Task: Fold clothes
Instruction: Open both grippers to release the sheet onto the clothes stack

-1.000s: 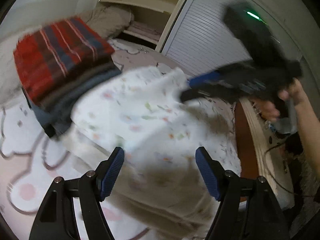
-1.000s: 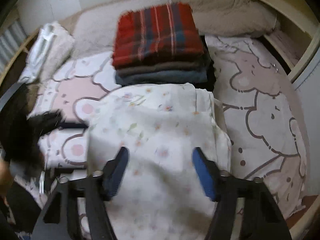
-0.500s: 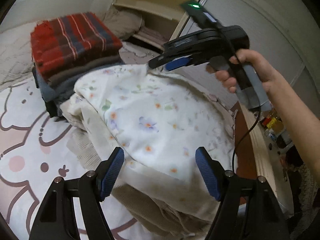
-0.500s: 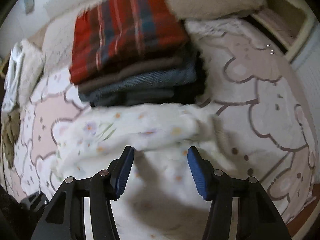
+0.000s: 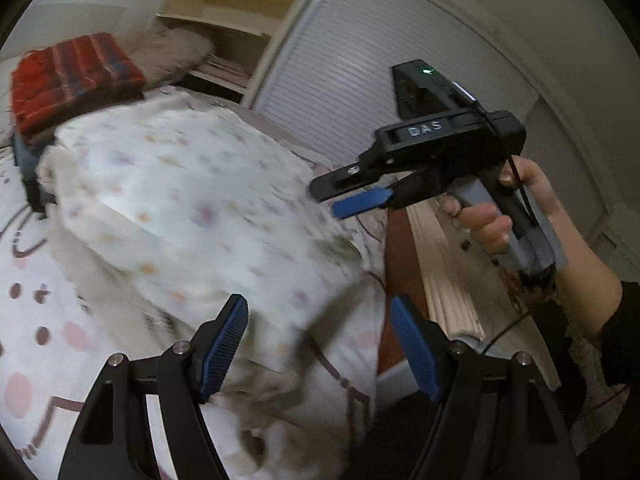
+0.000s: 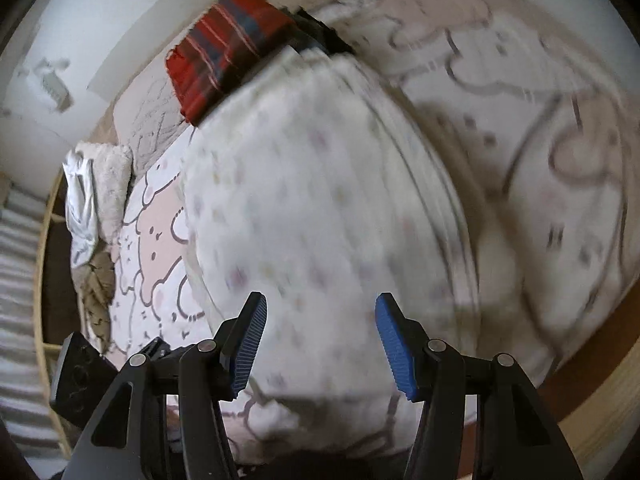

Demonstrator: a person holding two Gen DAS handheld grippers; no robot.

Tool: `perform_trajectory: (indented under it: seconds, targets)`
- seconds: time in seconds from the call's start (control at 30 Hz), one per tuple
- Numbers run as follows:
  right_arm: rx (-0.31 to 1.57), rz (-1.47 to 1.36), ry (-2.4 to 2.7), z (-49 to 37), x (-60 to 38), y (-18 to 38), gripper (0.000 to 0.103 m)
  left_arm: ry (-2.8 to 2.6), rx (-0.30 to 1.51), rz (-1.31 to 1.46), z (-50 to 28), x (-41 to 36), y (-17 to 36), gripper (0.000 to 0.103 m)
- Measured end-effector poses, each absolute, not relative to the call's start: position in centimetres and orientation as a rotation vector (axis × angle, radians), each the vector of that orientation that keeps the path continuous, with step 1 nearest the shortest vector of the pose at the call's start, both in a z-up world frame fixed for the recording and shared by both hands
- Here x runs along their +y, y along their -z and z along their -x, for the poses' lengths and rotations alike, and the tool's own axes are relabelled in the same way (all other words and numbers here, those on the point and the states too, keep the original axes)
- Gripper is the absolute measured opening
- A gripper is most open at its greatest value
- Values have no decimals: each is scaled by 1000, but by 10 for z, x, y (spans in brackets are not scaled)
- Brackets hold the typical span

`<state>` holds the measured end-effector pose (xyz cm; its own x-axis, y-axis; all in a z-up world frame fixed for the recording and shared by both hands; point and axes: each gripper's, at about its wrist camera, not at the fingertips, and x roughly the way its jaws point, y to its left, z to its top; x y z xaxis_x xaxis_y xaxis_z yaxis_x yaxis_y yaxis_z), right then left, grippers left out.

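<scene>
Left wrist view: left claw (image 5: 318, 346) spread wide over floral garment (image 5: 192, 200) lying on bed (image 5: 36, 344); right claw (image 5: 352, 196) alongside, nothing gripped. Right wrist view: right claw (image 6: 318, 346) wide above garment (image 6: 320, 200), plaid stack (image 6: 228, 52) beyond.

A bed sheet (image 6: 560, 128) printed with cartoon bears is seen spread over the bed, flanked by a white slatted wardrobe door (image 5: 340, 92) and an open cream shelf unit (image 5: 236, 12) (its contents blurred); a fluffy beige pillow (image 5: 172, 52) is pictured near the shelves.
</scene>
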<state>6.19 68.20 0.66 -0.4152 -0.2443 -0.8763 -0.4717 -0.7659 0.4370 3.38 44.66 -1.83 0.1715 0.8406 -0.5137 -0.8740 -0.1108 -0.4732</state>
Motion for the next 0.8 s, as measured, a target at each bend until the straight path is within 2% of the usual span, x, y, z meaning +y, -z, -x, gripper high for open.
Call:
perform_trajectory:
  seconds: [0.13, 0.27, 0.47, 0.53, 0.57, 0.6, 0.63, 0.73, 0.8]
  targets:
    - [1054, 1612, -2249, -64, 685, 21, 57, -1448, 85, 930, -40, 463, 42, 74]
    - [943, 1522, -2171, -53, 707, 34, 57, -1452, 83, 962, -42, 466, 47, 74]
    - [891, 1352, -2209, -56, 710, 6, 57, -1456, 84, 941, -51, 436, 25, 74]
    - [802, 1239, -2304, -66, 695, -16, 58, -1524, 91, 917, -52, 421, 14, 83]
    - [735, 1180, -2337, -71, 685, -28, 75, -1565, 86, 901, -52, 414, 8, 99]
    - [668, 1125, -2359, -75, 674, -39, 99, -1614, 69, 878, -50, 407, 2, 103]
    - [616, 1085, -2377, -77, 663, -48, 103, -1652, 51, 858, -48, 400, -3, 103]
    - [466, 973, -2422, -85, 628, -72, 103, -1704, 1, 850, -36, 381, -20, 103]
    - [450, 920, -2436, -90, 613, -82, 103, -1736, -17, 851, -29, 366, -33, 103]
